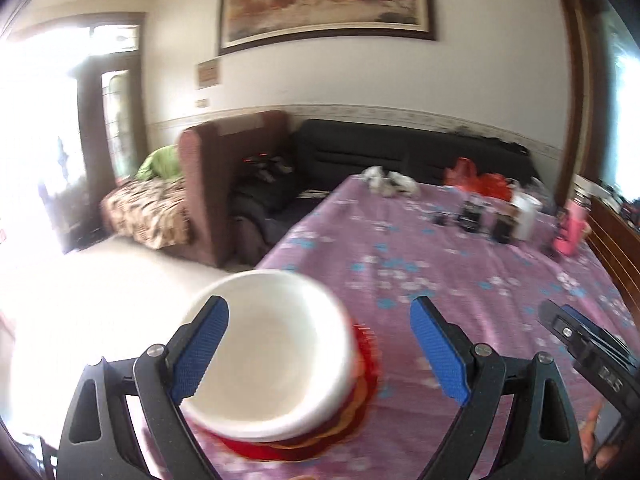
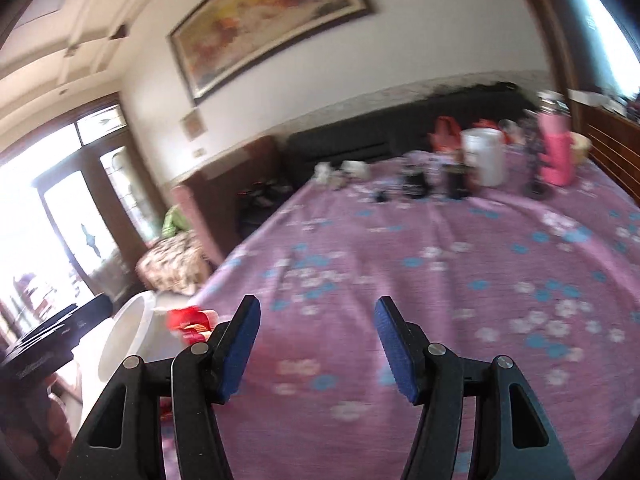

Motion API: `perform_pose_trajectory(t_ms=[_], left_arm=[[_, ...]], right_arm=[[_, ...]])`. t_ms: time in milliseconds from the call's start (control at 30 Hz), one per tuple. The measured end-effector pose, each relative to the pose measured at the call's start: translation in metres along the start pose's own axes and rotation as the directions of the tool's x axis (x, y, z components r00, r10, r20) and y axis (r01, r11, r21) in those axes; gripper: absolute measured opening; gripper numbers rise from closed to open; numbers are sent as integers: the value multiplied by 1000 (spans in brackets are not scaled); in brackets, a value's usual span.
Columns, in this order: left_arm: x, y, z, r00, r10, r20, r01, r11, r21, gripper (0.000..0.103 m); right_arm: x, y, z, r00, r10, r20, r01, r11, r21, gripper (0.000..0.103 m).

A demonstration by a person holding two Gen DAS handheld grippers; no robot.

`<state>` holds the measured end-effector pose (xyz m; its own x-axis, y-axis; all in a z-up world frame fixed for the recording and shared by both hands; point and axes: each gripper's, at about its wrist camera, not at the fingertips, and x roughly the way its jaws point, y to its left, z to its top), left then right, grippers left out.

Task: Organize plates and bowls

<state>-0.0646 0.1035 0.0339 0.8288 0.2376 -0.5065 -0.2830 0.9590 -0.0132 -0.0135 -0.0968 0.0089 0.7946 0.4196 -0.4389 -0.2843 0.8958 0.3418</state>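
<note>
A white bowl (image 1: 264,356) sits on a stack of red patterned dishes (image 1: 362,376) near the left edge of the purple flowered tablecloth (image 1: 440,272). My left gripper (image 1: 320,312) is open wide over it. Its left pad overlaps the bowl's left rim, and its right pad stands clear to the right of the stack. The right gripper (image 1: 576,340) shows at the right edge of the left wrist view. In the right wrist view my right gripper (image 2: 318,306) is open over bare cloth with nothing between its fingers. The white bowl (image 2: 132,332) and red dishes (image 2: 188,320) lie to its left.
At the table's far end stand a white cup (image 2: 482,156), a pink bottle (image 2: 554,152), small dark items (image 2: 416,182) and a red bag (image 1: 478,178). A dark sofa (image 1: 400,148) and an armchair (image 1: 200,192) lie beyond the left edge. Wooden slats (image 2: 612,136) border the right.
</note>
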Motion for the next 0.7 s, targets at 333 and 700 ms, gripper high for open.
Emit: perform_pose_trajectory(t_ms=[333, 700], left_arm=[[-12, 84, -7, 992, 122, -26, -124, 985, -117, 96], [-21, 110, -12, 995, 102, -20, -104, 984, -146, 98]], right_arm=[[3, 97, -21, 988, 148, -36, -151, 980, -127, 64], [5, 132, -34, 985, 160, -65, -170, 965, -200, 64]])
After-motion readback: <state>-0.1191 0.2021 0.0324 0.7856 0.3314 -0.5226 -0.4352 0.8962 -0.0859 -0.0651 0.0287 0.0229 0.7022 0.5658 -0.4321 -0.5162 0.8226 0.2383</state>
